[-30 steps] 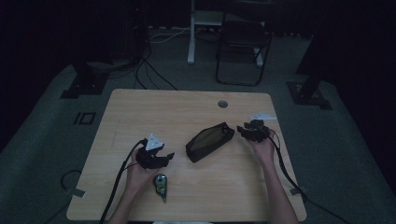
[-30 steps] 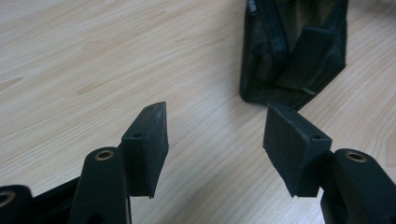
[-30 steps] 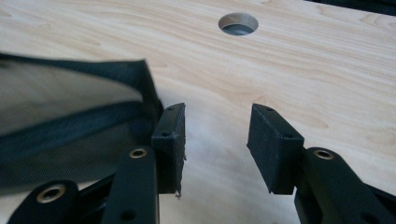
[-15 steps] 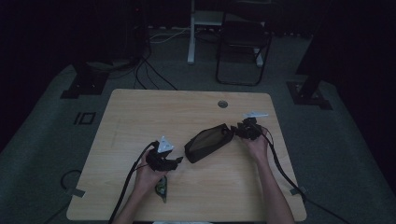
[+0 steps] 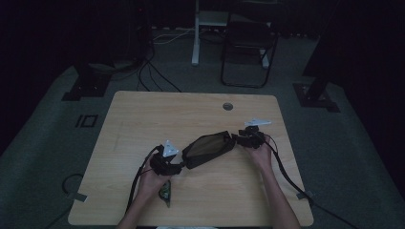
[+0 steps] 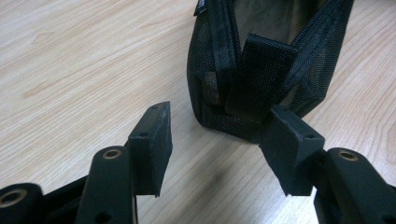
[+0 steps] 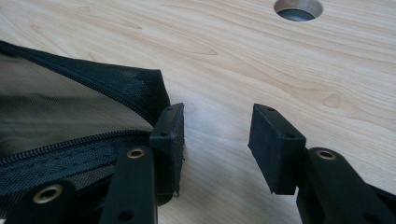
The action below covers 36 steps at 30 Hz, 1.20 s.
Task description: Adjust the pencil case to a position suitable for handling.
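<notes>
Two ends of a black mesh pouch [image 5: 208,149] matter most: it lies unzipped near the middle of the wooden table [image 5: 143,114], long axis slanting from near-left to far-right. The left gripper [image 6: 217,144] stands wide at the near-left end, its webbing tab [image 6: 261,77] just ahead. The right gripper [image 7: 217,140], also wide, has one jaw against the far-right corner. Neither holds anything.

overhead looks down; close gripper views share pouch [image 5: 208,149].
</notes>
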Available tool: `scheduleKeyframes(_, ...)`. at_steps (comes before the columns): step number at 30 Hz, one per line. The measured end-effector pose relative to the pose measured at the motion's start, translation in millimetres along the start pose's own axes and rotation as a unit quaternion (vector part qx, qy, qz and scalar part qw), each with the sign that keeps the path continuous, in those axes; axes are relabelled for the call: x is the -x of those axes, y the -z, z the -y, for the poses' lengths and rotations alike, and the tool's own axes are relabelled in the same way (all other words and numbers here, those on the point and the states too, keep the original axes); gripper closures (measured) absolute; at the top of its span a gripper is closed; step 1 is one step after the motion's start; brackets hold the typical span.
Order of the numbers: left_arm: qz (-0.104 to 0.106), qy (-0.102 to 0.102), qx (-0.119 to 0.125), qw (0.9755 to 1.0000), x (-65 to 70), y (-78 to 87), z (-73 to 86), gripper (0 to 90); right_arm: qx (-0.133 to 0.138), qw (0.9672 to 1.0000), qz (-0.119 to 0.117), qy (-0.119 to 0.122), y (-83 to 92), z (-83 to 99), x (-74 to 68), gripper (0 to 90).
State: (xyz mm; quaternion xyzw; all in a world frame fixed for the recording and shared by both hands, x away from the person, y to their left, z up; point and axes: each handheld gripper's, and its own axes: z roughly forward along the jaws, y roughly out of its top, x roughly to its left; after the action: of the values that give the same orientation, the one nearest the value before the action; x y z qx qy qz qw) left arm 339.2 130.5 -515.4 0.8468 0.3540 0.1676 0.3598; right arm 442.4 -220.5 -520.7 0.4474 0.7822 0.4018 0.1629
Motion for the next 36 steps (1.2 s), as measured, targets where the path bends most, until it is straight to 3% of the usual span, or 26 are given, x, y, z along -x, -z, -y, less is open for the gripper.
scheduleKeyframes(17,-0.027,0.028,-0.003,0.9993,-18.7,18.8,19.2,42.3,0.003,0.9994,-0.033,0.012,-2.4,2.4,-25.5,52.8)
scheduleKeyframes(23,-0.035,0.028,-0.001,0.999,-23.9,32.2,27.2,40.0,0.021,0.9997,-0.013,-0.001,4.9,2.8,-22.1,49.4)
scheduleKeyframes(29,-0.042,0.036,-0.002,0.9985,-29.4,47.8,41.8,39.3,0.023,0.9997,0.006,0.008,22.0,12.4,-18.9,45.5)
scheduleKeyframes(36,-0.029,0.037,-0.001,0.9989,-31.1,66.6,62.5,38.6,0.019,0.9994,0.022,0.017,43.4,33.3,-15.6,42.7)
